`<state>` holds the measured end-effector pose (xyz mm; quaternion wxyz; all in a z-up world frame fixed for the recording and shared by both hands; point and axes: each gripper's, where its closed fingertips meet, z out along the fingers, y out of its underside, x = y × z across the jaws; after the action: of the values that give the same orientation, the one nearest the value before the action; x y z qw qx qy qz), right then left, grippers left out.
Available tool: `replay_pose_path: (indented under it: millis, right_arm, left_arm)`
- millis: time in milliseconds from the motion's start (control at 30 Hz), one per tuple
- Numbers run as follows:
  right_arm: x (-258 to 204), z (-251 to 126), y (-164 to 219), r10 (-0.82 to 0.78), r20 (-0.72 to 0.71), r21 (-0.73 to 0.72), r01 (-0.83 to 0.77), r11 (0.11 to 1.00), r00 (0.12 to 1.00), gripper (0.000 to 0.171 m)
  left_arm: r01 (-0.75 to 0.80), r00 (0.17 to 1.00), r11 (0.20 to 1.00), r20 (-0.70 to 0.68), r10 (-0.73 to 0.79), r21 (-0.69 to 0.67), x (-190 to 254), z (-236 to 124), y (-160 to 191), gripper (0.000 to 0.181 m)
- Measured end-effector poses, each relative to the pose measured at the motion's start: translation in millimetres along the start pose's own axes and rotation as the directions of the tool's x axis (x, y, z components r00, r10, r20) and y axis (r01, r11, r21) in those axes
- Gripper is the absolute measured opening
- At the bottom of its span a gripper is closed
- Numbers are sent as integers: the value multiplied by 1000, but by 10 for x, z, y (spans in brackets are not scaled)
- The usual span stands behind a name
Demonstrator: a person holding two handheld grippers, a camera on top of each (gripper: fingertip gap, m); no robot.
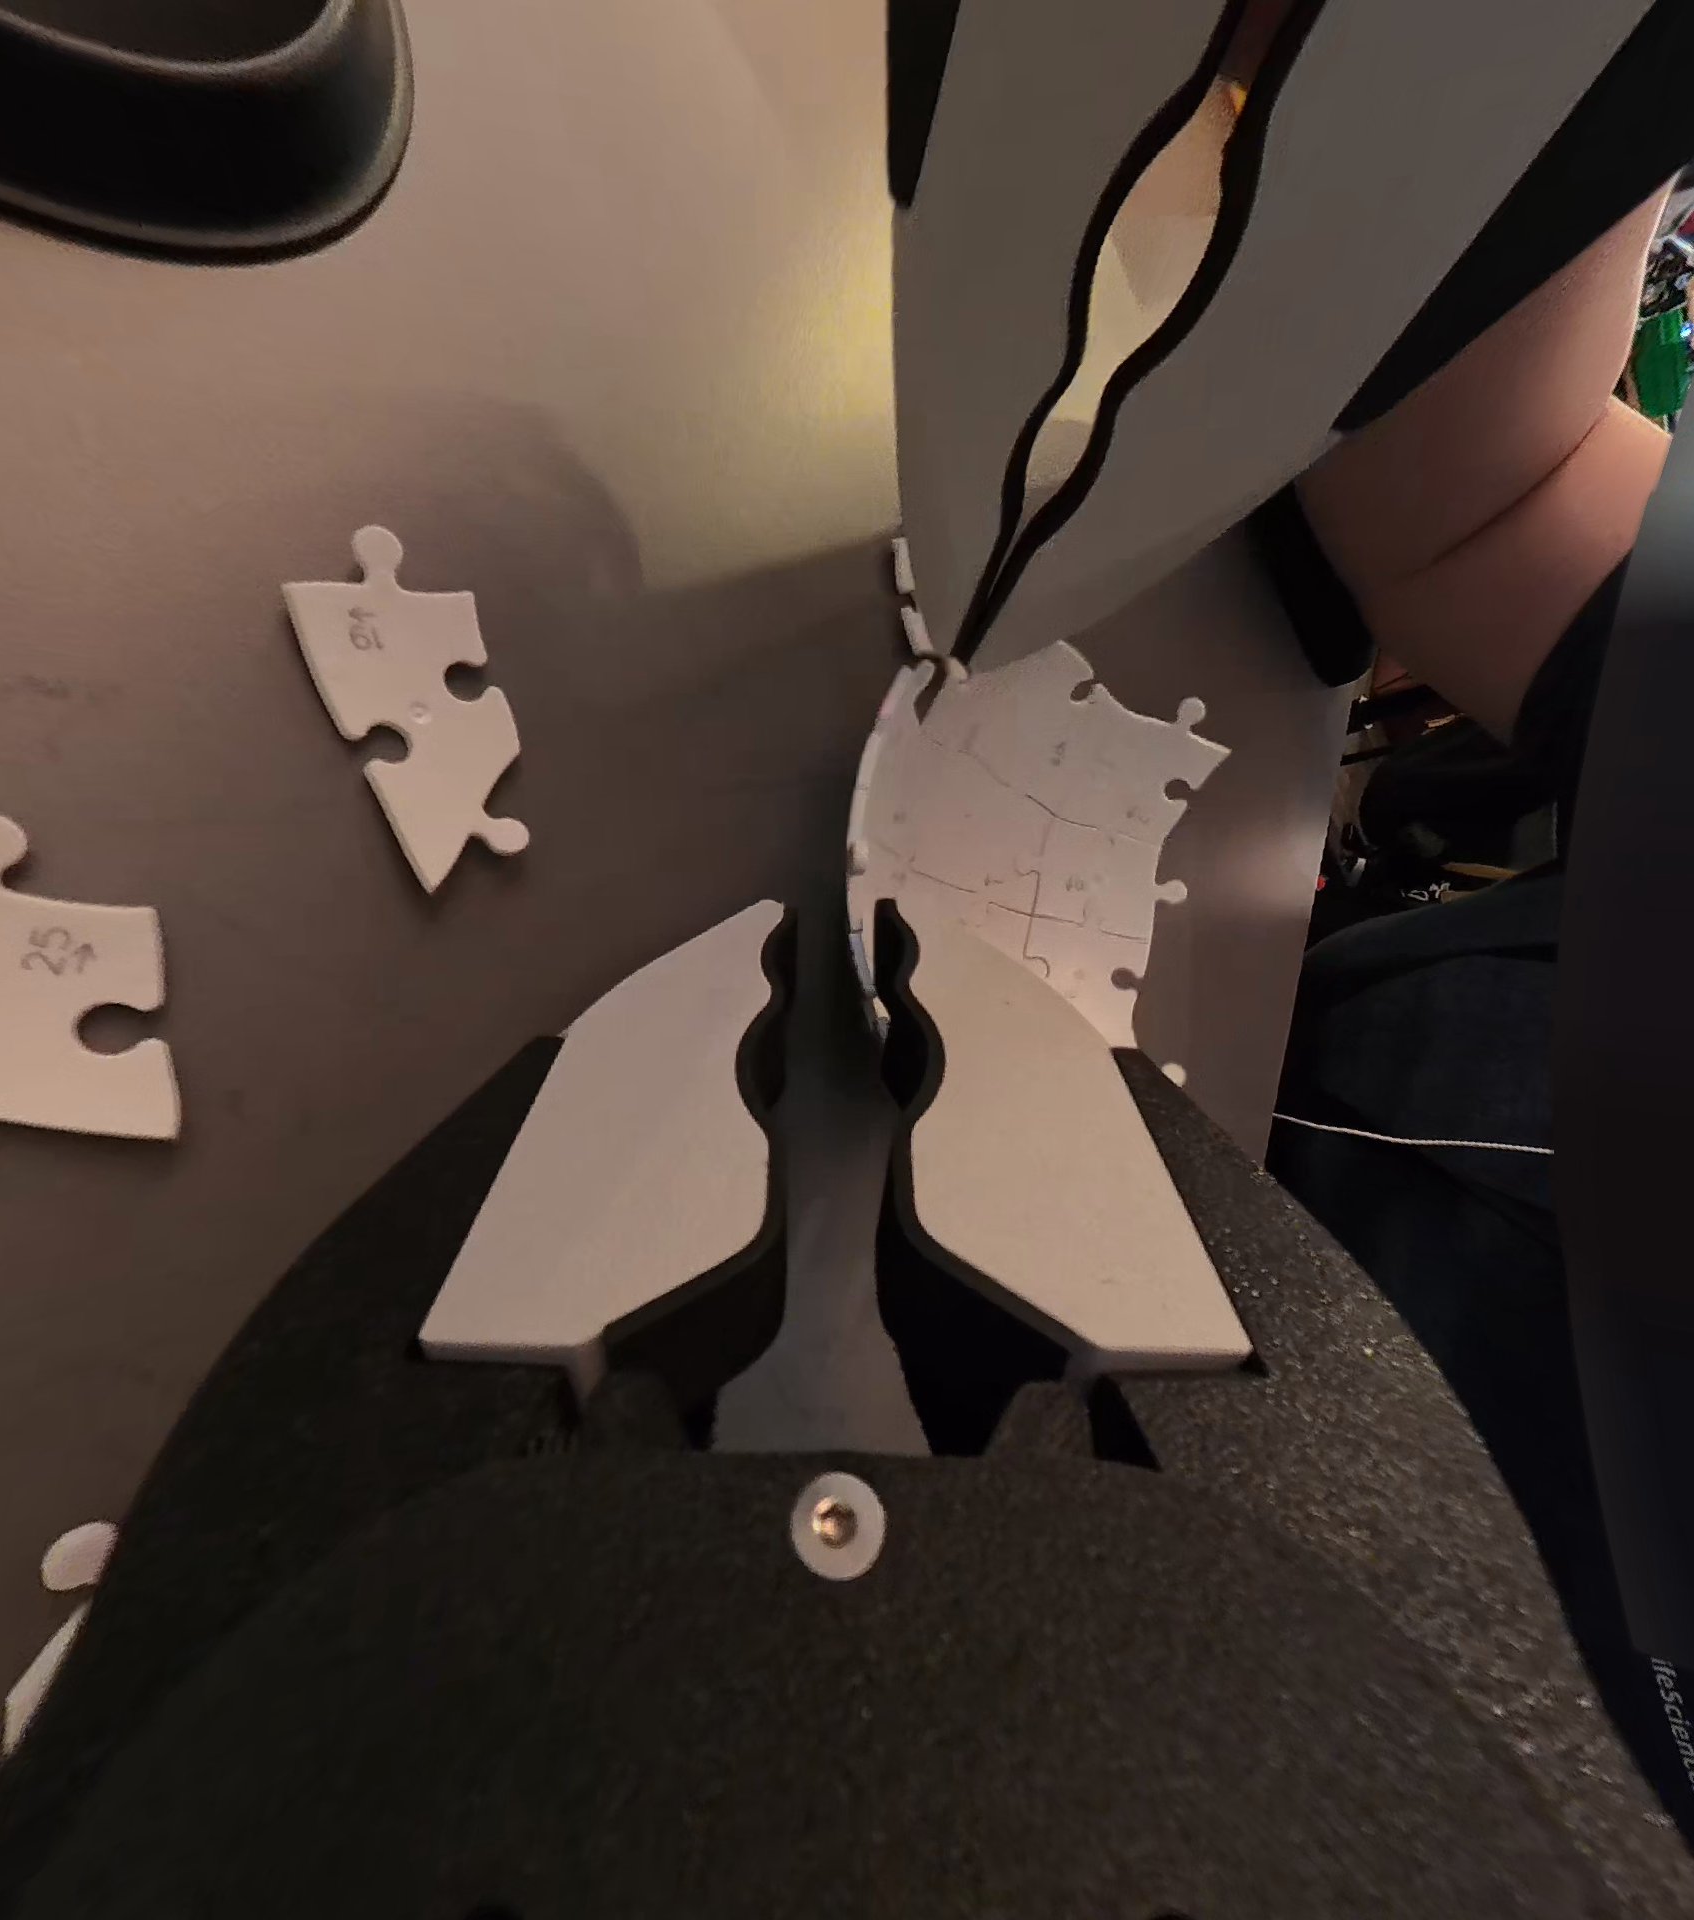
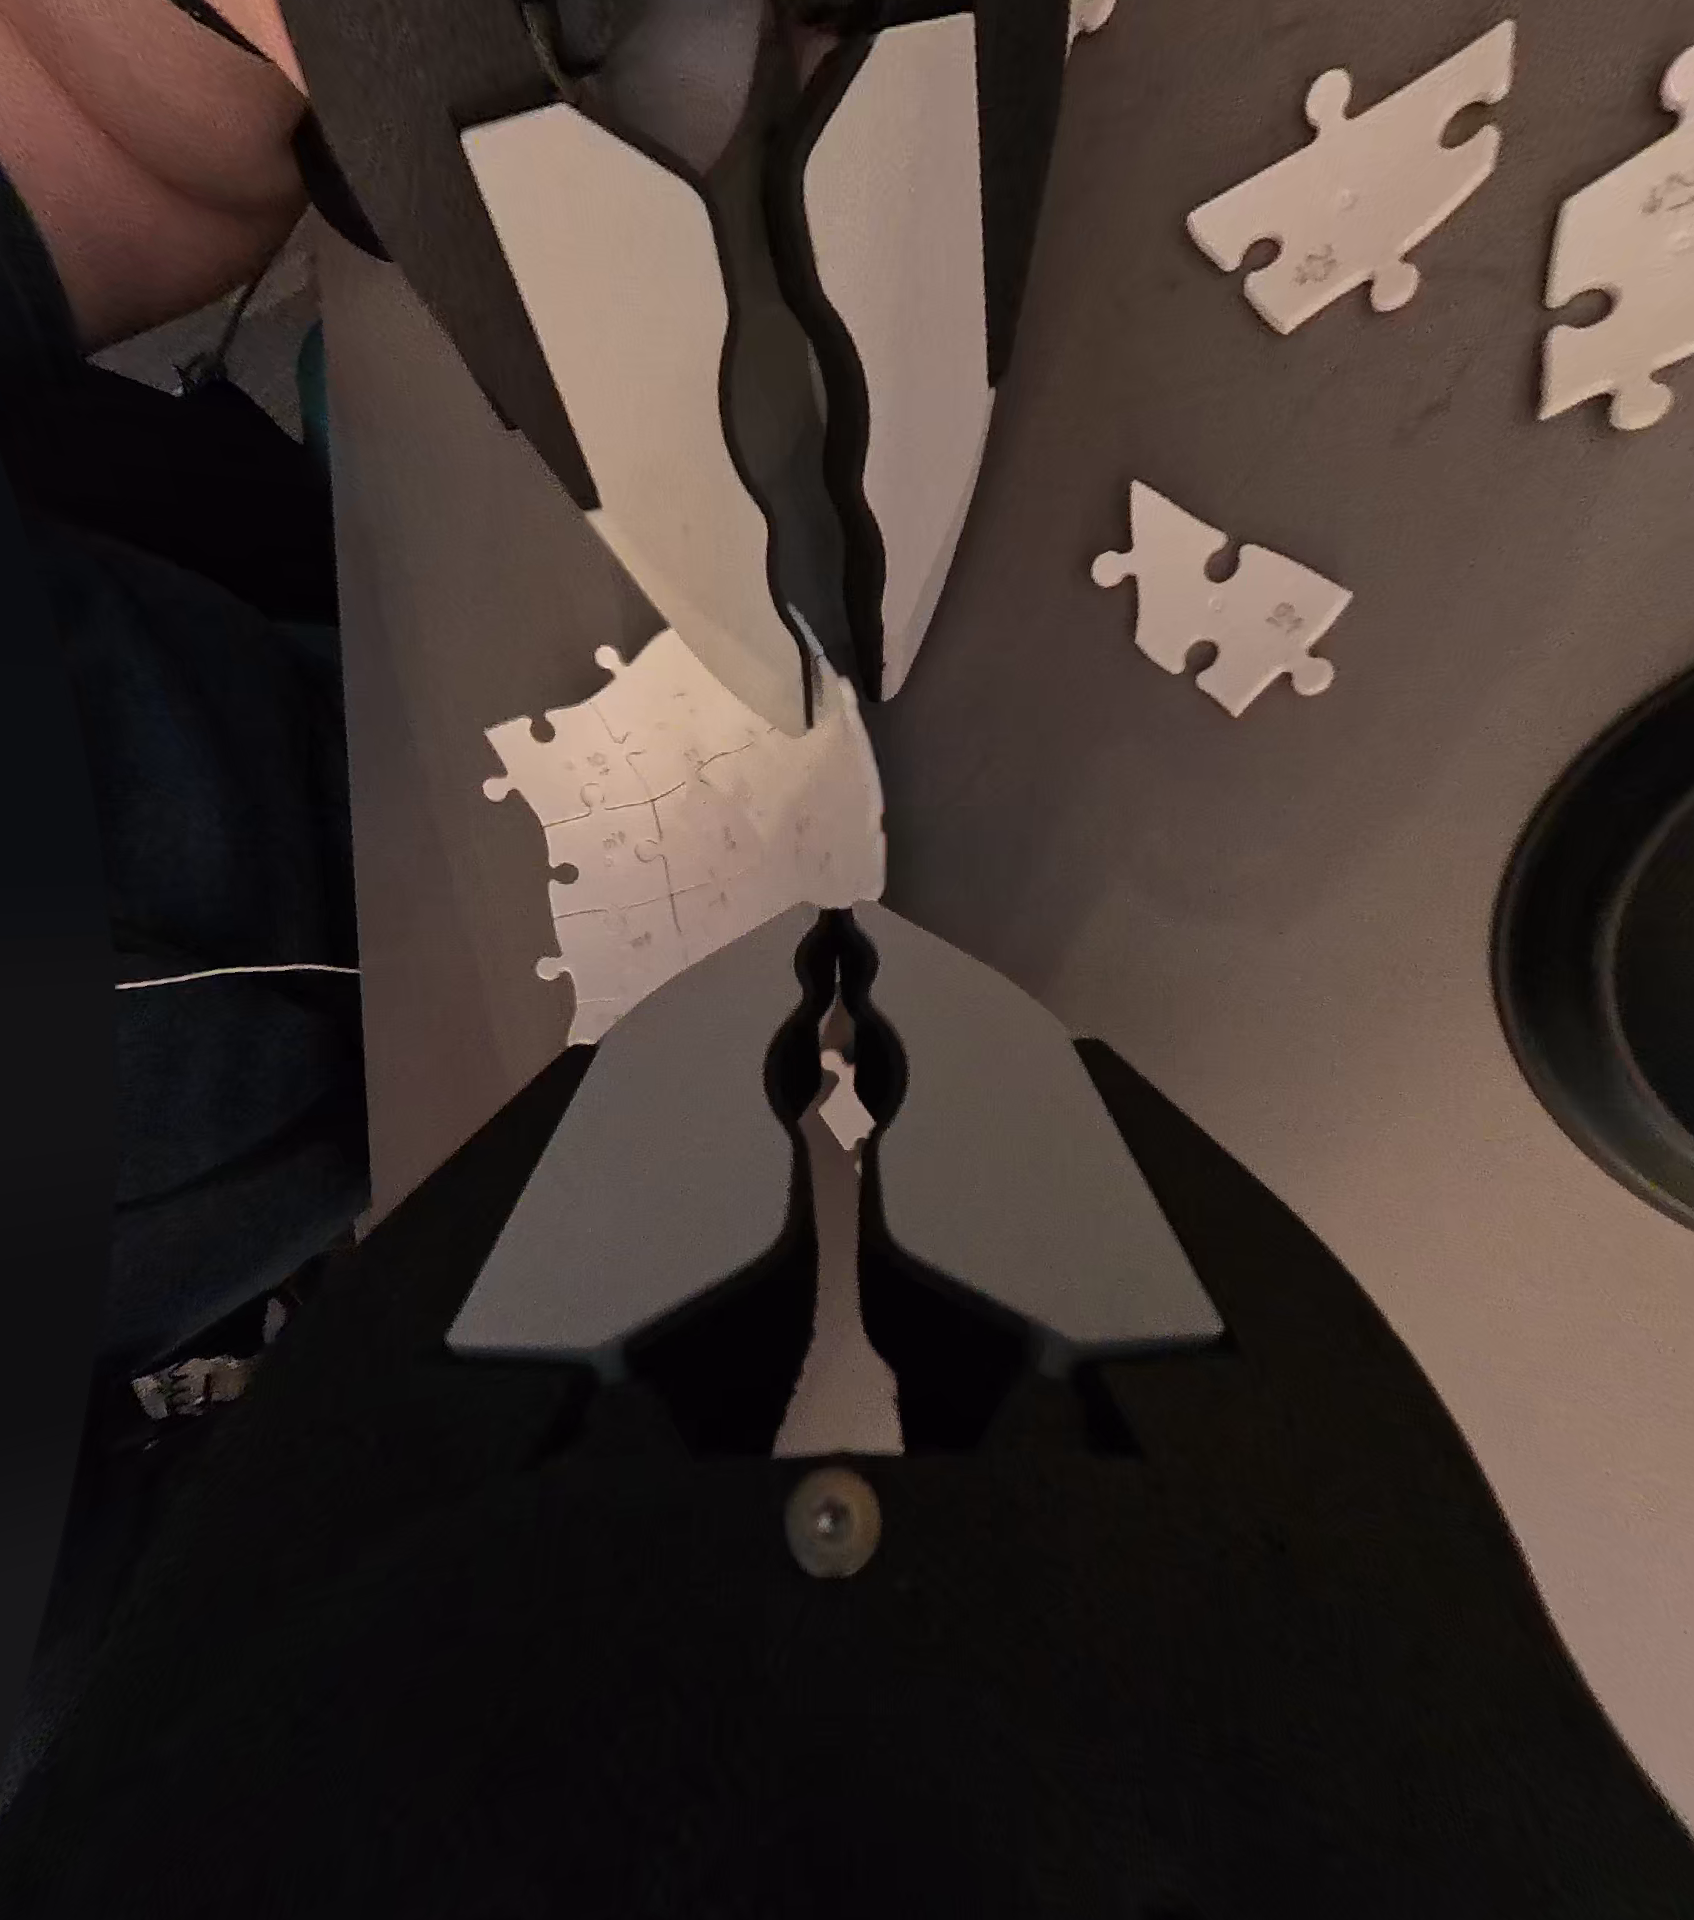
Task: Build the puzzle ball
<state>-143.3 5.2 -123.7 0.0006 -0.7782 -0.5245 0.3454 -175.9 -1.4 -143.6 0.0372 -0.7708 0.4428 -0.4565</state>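
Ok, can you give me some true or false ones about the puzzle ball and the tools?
1. The left tool and the right tool both grip the joined puzzle section. True.
2. The joined puzzle section lies flat on the table. False: it is curved and held up between the two tools.
3. Loose white pieces lie on the grey table. True.
4. The black dish is piled with puzzle pieces. False: no pieces show in the part in view; they lie on the table beside it.
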Motion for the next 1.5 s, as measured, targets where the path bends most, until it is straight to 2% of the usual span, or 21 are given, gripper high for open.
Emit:
replay_pose_path:
  millis: [133,300,333,367,400,600,767,933,1100,1233,1367,1500]
  right_arm:
    - [9,-60,44,-20,-5,21,20,1000,1000,1]
    - [41,-187,184,-90,-90,36,93,995,992,1]
    - [48,-202,259,-106,-118,16,108,994,987,4]
    - [66,-210,343,-116,-154,-10,116,993,981,17]
    - [86,-210,431,-124,-188,-36,119,992,974,22]
    - [61,19,742,-205,-219,-120,183,976,954,30]
    - [82,-36,622,-292,-297,-44,292,955,909,32]
    - [57,-48,506,-342,-261,9,357,934,903,31]
    - [81,51,677,-339,-213,-115,321,940,916,21]
    - [-60,77,837,-303,-119,-166,282,945,945,14]
    - [-10,24,764,-292,-156,-136,272,953,944,14]
    - [16,34,675,-239,-148,-77,230,970,960,16]
  left_arm:
    - [6,1000,1000,-25,-5,11,35,-13,8,18]
    - [-7,999,998,-44,10,63,85,-89,-30,20]
    - [-10,999,998,-42,13,66,88,-103,-27,20]
    - [-13,999,998,-41,15,68,91,-115,-22,20]
    - [-15,999,997,-41,18,71,94,-124,-21,20]
    - [-26,997,996,-69,32,81,134,-137,-19,20]
    - [-35,997,998,-66,38,50,141,-91,29,20]
    - [-53,997,998,-47,55,44,140,-92,33,20]
    - [-51,996,996,-65,56,76,143,-167,-12,20]
    - [-19,987,993,-157,37,113,225,-235,-52,21]
    - [7,978,989,-207,24,146,256,-289,-103,21]
    - [-1,980,989,-196,30,146,240,-290,-106,21]
